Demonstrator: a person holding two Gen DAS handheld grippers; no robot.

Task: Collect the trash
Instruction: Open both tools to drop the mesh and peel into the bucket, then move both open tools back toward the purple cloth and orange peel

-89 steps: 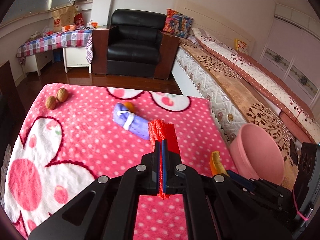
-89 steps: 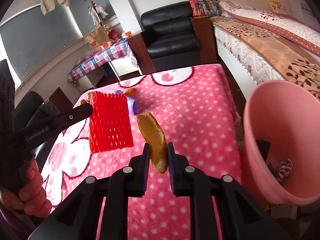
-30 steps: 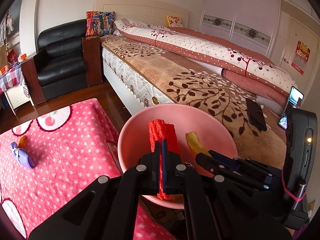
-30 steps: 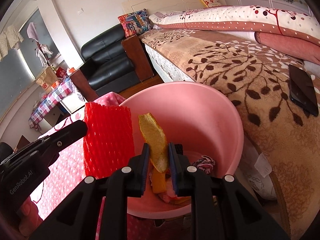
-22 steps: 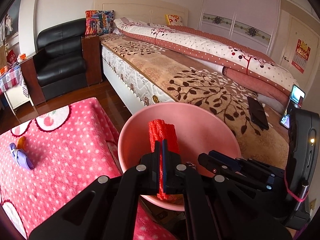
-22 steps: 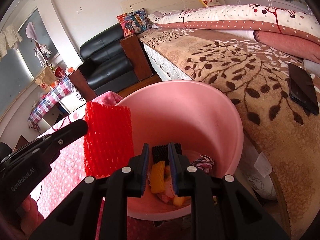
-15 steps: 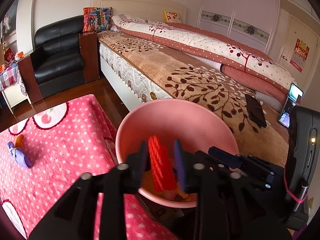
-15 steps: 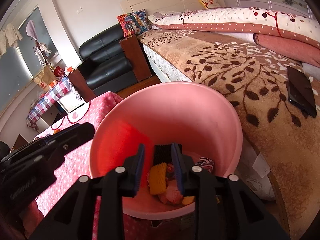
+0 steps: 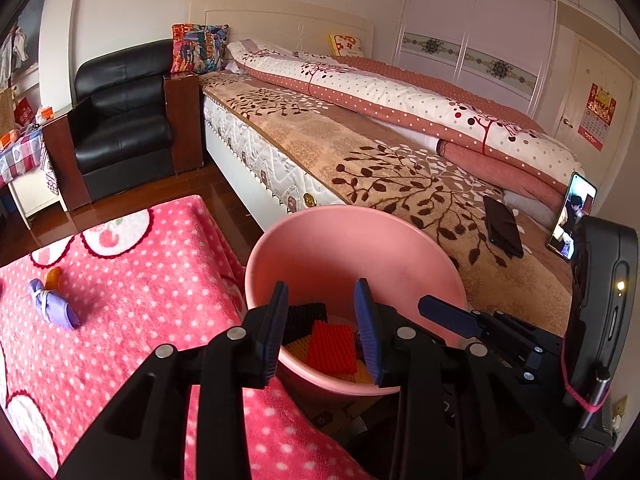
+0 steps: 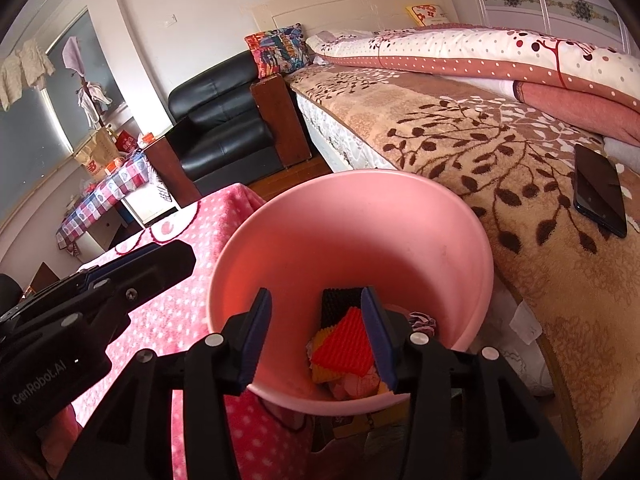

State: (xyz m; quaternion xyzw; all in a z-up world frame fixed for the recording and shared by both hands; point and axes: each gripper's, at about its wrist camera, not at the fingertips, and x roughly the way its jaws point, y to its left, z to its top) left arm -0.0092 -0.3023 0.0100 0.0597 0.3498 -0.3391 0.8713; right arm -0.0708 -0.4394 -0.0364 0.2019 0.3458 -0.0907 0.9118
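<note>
Writing: "GenRobot.AI" on the left tongs [image 10: 132, 276] body.
Left tongs: apart [image 9: 322, 322], holding nothing, over the round pink plastic bin [image 9: 320, 240].
Right tongs [image 10: 316, 330]: apart, holding nothing.
Trash: one red ridged foam net [image 10: 344, 346] lies in the bin; one purple tied wrapper [image 9: 54, 306] on the pink dotted tabletop [image 9: 140, 280].
Phones: two on bed [image 9: 360, 152].

Both tools are matte black plastic with silver screw heads at the joints. The left gripper [image 9: 322, 328] has flat fingers [image 9: 275, 330] faced with ribbed blue pads, and so does the right gripper [image 10: 316, 336]. White "GenRobot.AI" lettering marks the left one's side, and a pink cord loops the right one's handle.
</note>
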